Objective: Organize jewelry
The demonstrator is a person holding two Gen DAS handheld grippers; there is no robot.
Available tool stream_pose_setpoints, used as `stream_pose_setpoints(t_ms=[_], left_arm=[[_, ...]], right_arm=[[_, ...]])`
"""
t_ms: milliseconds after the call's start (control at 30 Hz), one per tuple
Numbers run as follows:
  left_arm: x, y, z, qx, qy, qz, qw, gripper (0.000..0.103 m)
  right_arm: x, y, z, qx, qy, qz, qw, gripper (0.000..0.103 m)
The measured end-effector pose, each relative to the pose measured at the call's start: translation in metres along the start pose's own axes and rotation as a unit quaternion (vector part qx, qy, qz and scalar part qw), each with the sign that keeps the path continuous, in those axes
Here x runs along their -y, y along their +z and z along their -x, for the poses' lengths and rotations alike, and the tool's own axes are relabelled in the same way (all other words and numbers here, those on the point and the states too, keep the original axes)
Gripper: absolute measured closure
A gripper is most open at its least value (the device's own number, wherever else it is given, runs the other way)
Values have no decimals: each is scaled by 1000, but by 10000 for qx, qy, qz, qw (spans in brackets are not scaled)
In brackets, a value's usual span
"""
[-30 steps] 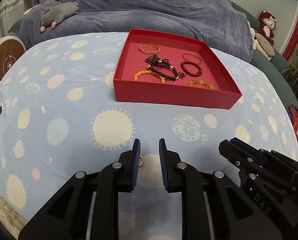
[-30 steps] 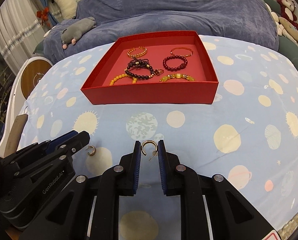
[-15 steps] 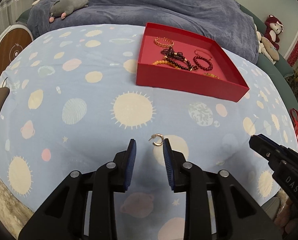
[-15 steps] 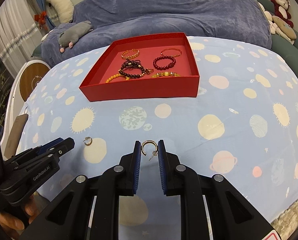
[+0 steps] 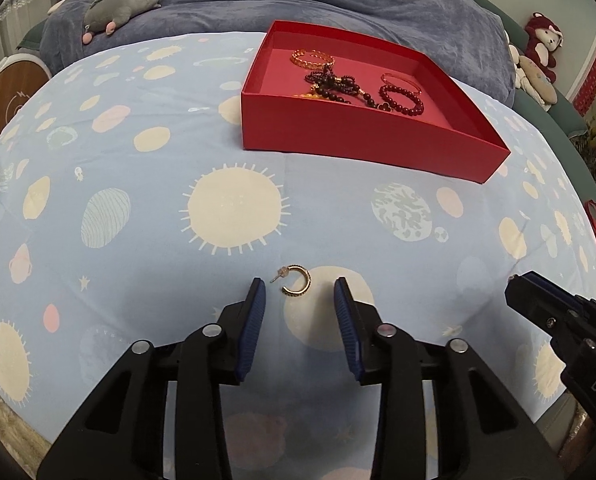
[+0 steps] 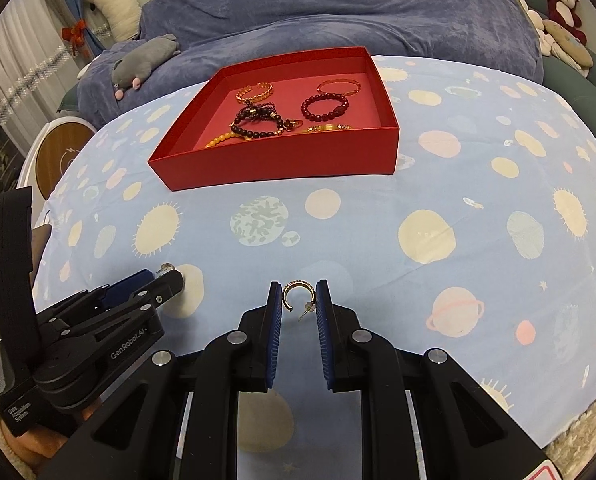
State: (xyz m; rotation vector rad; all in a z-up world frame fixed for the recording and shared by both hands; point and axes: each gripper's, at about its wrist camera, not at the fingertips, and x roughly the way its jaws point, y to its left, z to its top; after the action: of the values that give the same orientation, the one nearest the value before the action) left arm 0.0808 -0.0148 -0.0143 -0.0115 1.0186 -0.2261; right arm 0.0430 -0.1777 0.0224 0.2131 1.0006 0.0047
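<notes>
Our right gripper point(image 6: 296, 294) is clamped on a gold hoop earring point(image 6: 296, 289); its twin point(image 5: 296, 285) lies on the planet-print cloth point(image 5: 138, 240) between our left gripper's point(image 5: 299, 292) parted pads. Far beyond, unobstructed, sits the red box point(image 6: 282, 160) of bracelets point(image 6: 323, 107).

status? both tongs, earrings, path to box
Left tongs open, gold hoop earring loose on the cloth between them. Right tongs shut on second hoop earring. Red box ahead, bracelets inside; nothing in the way.
</notes>
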Motion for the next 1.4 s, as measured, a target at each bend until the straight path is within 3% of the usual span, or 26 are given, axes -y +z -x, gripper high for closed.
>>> stream_pose_setpoints(t_ms=[100,600,933,1400], left_arm=[[1,2,-2,25,28,-35,10000,83],[-3,15,22,182,-115,122,9997,83],[17,59,41,445,-259,30,9987,83],[36,140,33,834,-393,-142,9956,83]], right_arm=[[0,1,-1,-18,6,-15,10000,87],[-6,11,6,97,113,47,9999,87],[-15,51,16,467,146,230,9985,87],[-17,127,10,930,122,412,9947,87]])
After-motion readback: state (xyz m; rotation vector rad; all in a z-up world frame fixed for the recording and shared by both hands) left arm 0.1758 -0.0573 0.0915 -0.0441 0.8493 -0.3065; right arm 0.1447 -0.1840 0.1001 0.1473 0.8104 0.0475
